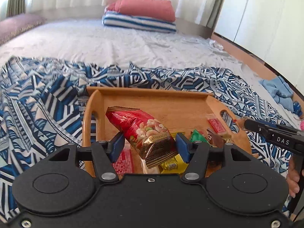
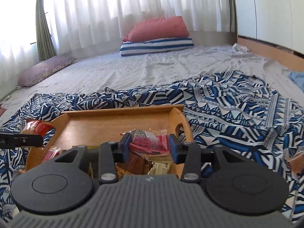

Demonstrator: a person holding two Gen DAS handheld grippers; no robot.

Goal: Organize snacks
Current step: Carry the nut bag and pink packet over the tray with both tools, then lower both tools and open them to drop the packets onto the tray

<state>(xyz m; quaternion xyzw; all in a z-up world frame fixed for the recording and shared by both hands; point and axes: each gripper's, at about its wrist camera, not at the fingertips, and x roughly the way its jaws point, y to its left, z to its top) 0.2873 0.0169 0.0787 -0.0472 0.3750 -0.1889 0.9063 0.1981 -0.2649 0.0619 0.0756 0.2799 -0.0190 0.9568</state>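
The left tool [image 1: 150, 145] grips a red nut bag [image 1: 141, 131] above the near end of the tray [image 1: 152, 93], which sits on a patterned cloth [image 1: 47, 102] on the bed. The right tool [image 2: 149, 146] clamps a red-and-clear packet [image 2: 150, 142] over the tray's right side, above loose snacks [image 2: 146, 166].

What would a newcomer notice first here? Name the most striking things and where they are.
The red nut packet stands out first, clamped in the left hand-held gripper above the wooden tray. The tray sits on a blue patterned cloth spread over the bed. The right hand-held gripper holds a pink-red wrapped snack over the same tray.
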